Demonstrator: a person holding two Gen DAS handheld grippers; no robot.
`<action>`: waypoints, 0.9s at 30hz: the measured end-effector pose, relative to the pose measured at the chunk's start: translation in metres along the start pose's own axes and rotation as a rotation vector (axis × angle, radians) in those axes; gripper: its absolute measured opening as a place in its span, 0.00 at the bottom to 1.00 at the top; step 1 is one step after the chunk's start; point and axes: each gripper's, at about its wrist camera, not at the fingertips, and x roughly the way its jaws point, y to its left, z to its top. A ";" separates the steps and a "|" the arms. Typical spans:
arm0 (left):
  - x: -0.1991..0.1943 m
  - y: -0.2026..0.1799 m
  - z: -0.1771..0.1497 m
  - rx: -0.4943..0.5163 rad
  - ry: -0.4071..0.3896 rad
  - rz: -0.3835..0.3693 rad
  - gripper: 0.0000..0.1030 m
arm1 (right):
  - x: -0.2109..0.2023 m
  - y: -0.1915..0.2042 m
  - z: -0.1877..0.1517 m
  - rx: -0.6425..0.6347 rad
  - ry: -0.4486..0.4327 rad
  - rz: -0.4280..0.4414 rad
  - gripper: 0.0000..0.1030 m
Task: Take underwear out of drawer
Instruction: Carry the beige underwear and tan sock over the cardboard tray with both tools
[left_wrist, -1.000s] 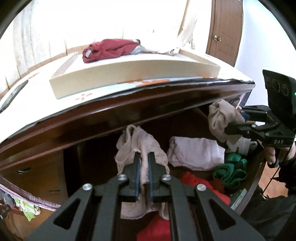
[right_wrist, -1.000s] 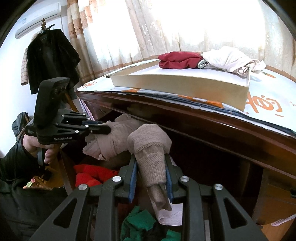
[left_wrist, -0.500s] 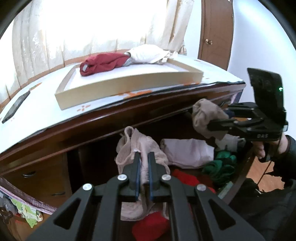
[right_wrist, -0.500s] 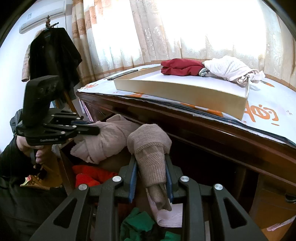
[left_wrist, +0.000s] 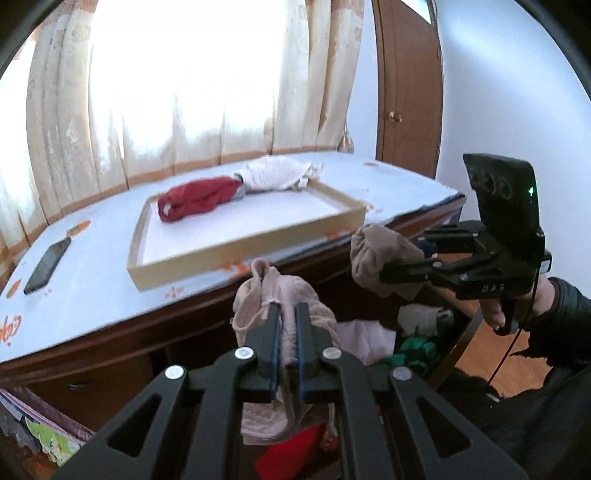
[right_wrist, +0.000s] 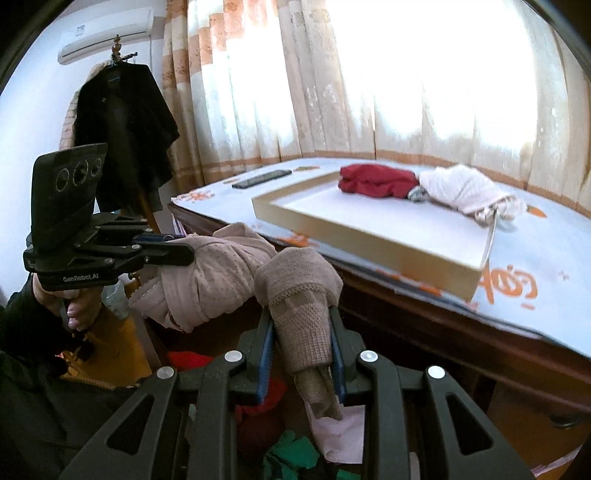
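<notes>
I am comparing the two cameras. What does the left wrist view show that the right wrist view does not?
Only the left wrist view: a brown door.
Only the right wrist view: a black coat and an air conditioner.
Both: the tray holding a red garment and a white one, a phone, and each hand-held gripper gripping beige underwear.

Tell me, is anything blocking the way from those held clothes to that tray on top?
Nothing visible. Both tongs hold garments above the desk edge; the tray's near half is bare.
</notes>
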 end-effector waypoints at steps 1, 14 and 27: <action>-0.002 0.000 0.003 -0.002 -0.007 -0.001 0.04 | -0.002 0.001 0.002 -0.003 -0.005 -0.001 0.28; -0.017 0.004 0.033 -0.002 -0.087 0.010 0.04 | -0.016 -0.007 0.027 -0.011 -0.063 -0.021 0.28; -0.015 0.023 0.074 -0.012 -0.139 0.020 0.04 | -0.020 -0.013 0.053 -0.034 -0.089 -0.041 0.28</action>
